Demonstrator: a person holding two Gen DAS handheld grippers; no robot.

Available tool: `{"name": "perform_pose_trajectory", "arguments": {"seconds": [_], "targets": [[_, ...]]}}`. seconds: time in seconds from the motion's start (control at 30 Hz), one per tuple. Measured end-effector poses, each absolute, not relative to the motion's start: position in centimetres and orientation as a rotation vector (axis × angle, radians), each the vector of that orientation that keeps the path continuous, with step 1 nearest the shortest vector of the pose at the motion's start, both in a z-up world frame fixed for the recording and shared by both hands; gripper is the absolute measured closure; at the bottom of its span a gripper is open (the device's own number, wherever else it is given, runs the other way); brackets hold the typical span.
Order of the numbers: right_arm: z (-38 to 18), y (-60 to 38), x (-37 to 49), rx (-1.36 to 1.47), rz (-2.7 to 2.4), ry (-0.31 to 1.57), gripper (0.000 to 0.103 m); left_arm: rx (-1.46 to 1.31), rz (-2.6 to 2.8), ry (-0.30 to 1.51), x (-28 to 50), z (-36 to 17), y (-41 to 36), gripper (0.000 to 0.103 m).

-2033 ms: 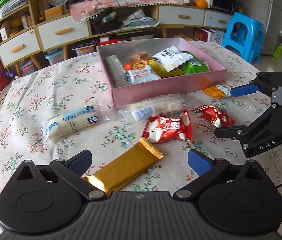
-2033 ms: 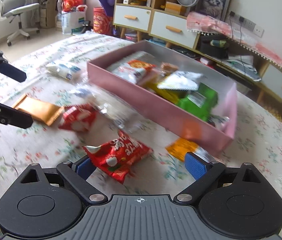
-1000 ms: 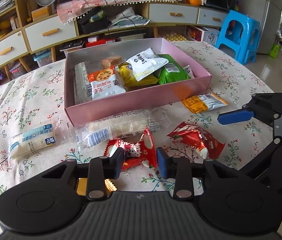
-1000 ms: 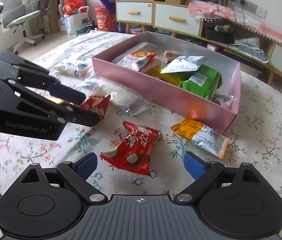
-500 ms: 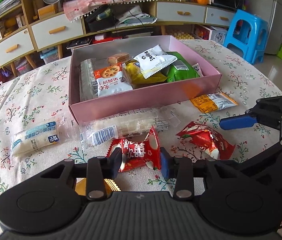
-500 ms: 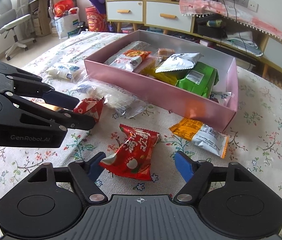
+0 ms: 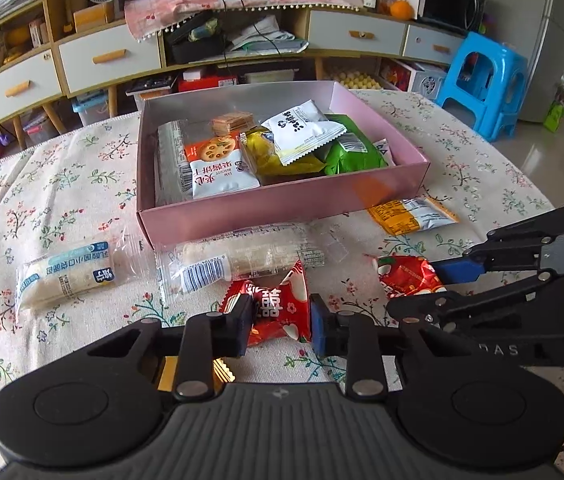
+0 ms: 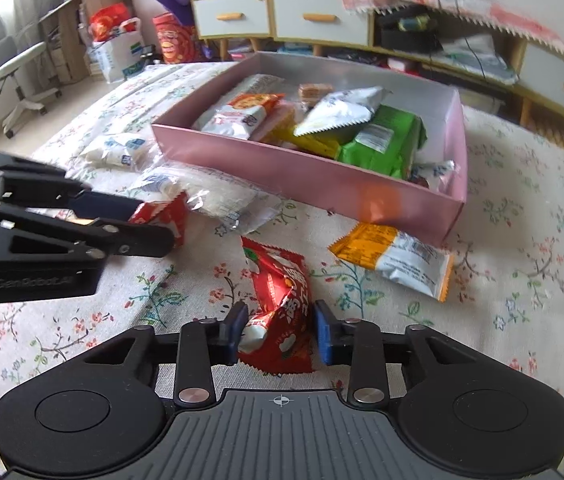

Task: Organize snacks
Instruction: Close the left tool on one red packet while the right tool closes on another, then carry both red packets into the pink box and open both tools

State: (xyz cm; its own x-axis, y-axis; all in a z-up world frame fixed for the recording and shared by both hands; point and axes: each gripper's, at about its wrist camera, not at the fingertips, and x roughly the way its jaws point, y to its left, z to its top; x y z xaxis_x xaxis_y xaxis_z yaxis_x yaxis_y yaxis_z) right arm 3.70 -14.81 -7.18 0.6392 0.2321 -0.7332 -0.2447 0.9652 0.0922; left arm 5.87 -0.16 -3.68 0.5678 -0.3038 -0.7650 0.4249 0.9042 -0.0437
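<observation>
Items on the floral tablecloth (image 7: pixel 62 184), listed left to right in the left wrist view:

- White-and-blue wrapped cake (image 7: pixel 66 274): lies flat, left of the box's near corner.
- Gold bar wrapper (image 7: pixel 186 374): mostly hidden under the left gripper's linkage.
- Clear-wrapped long pastry (image 7: pixel 238 258): lies against the near wall of the pink box (image 7: pixel 282 210).
- Pink box: open, holding biscuit packs, a white sachet, yellow and green packets.
- Left gripper (image 7: pixel 280 322): jaws have just been closing, now narrow and clamped on a red candy packet (image 7: pixel 278 306) just in front of the long pastry.
- Second red candy packet (image 8: pixel 282 308): crumpled, right of the first, pinched between the narrow jaws of the right gripper (image 8: pixel 280 330), which have just been closing.
- Orange-and-white snack pack (image 7: pixel 411 214): flat on the cloth, beside the box's near right corner.
</observation>
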Motion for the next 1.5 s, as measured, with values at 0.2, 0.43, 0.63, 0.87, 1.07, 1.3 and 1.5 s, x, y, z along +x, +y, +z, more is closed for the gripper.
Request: {"name": "perform_pose_trajectory", "arguments": {"seconds": [0.2,0.43,0.63,0.87,1.07,1.3,1.5], "targets": [[-6.6,-15.7,3.8,0.064,0.261,0.86,0.074,0.07,-0.449,0.888,5.9,-2.8,0.4,0.078],[-5.8,-16.4,3.8,0.136,0.246,0.884,0.074,0.005,-0.461,0.889,5.8,-2.0,0.8,0.082],[-4.6,-17.3,4.0,0.201,0.222,0.877,0.074,-0.042,-0.46,0.866,5.9,-1.0,1.1,0.082],[-2.5,-19.2,5.0,0.299,0.174,0.823,0.074,-0.1,-0.452,0.818,6.7,0.5,1.3,0.082],[-1.4,-21.0,7.0,0.392,0.135,0.765,0.074,-0.143,-0.417,0.783,9.0,1.1,1.6,0.082],[-1.2,-22.7,10.2,0.462,0.09,0.698,0.074,-0.186,-0.368,0.787,13.0,0.6,1.8,0.082],[-1.9,-23.1,12.4,0.485,0.067,0.672,0.074,-0.207,-0.335,0.759,16.2,0.3,1.4,0.082]]}}
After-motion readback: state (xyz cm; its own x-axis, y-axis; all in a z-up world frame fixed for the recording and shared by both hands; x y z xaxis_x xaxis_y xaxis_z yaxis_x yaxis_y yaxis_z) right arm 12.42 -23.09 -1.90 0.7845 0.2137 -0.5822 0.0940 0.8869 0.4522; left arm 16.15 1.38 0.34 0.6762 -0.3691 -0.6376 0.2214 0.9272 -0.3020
